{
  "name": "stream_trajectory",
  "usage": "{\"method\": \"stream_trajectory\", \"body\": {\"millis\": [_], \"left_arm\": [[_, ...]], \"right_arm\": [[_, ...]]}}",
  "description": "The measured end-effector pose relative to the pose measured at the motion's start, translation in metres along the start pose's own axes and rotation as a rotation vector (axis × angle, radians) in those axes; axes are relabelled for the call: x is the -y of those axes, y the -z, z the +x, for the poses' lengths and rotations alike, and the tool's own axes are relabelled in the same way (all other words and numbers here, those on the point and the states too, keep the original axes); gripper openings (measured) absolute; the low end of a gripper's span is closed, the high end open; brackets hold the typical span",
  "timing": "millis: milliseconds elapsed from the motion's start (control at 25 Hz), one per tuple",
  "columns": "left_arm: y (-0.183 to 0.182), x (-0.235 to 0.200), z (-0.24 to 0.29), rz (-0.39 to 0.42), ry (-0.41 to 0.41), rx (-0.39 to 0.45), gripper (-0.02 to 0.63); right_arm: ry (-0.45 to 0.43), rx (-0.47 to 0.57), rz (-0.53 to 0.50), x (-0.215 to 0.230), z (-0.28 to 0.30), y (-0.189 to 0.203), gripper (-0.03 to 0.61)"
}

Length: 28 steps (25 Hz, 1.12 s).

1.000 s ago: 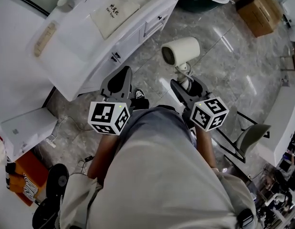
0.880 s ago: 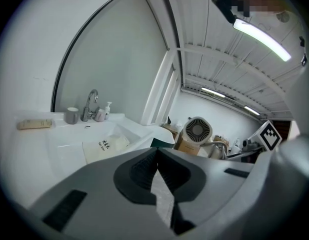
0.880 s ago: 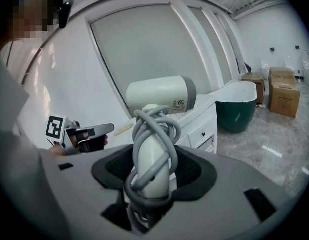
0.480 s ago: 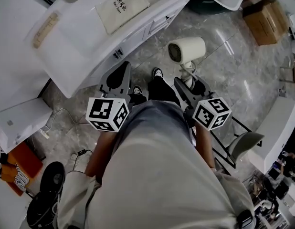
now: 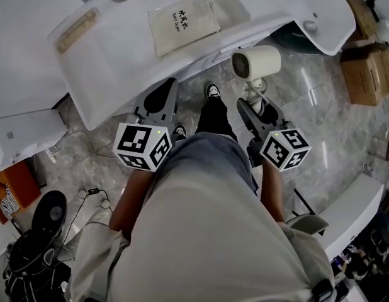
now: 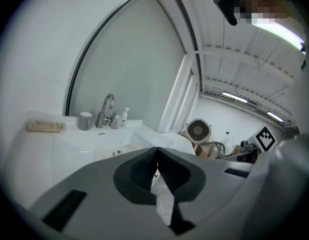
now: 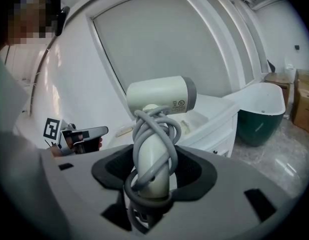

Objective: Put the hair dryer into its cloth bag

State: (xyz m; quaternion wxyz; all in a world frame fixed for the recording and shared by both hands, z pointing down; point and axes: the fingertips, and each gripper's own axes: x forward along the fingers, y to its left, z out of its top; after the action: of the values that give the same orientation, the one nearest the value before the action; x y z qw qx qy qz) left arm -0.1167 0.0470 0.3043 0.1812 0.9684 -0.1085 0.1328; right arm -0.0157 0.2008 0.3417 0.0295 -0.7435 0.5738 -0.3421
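Between the pads of my right gripper (image 7: 153, 178) sits the handle of the cream-white hair dryer (image 5: 256, 61), with its grey cord wound round that handle. The jaws are pinched on it and the barrel stands up clear above them. My left gripper (image 6: 157, 160) has its jaws pressed together with nothing between them. It is held out beside the right one, over the marble floor just short of the white vanity counter (image 5: 112, 61).

As I judge it, only the first part is done: the dryer is picked up and in hand. The cream cloth bag with dark print (image 5: 183, 24) lies flat on the counter, well apart from the dryer and touched by neither gripper. What remains is to get to the bag, open its mouth, most likely with my free left gripper, and feed the dryer in.

Several things I cannot make out. Which edge of the bag is the mouth does not show, nor whether a drawstring holds it closed, and the print is too small to read. The plug end of the cord is lost below my right jaws. From the left gripper view the gripper's own body covers most of the bag, and from the head view my torso hides the floor below.
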Motion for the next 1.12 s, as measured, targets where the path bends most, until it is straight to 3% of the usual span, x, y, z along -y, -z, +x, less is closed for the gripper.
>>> {"method": "stream_trajectory", "body": {"millis": [520,1120], "left_arm": [[-0.029,-0.018,0.105,-0.099,-0.247,0.045,0.002],[-0.031,-0.025,0.16,-0.154,-0.474,0.084,0.002]], "right_arm": [[-0.232,-0.149,-0.114,0.085,0.088,-0.093,0.236],[-0.388,-0.259,-0.195,0.149,0.152,-0.134,0.236]]}}
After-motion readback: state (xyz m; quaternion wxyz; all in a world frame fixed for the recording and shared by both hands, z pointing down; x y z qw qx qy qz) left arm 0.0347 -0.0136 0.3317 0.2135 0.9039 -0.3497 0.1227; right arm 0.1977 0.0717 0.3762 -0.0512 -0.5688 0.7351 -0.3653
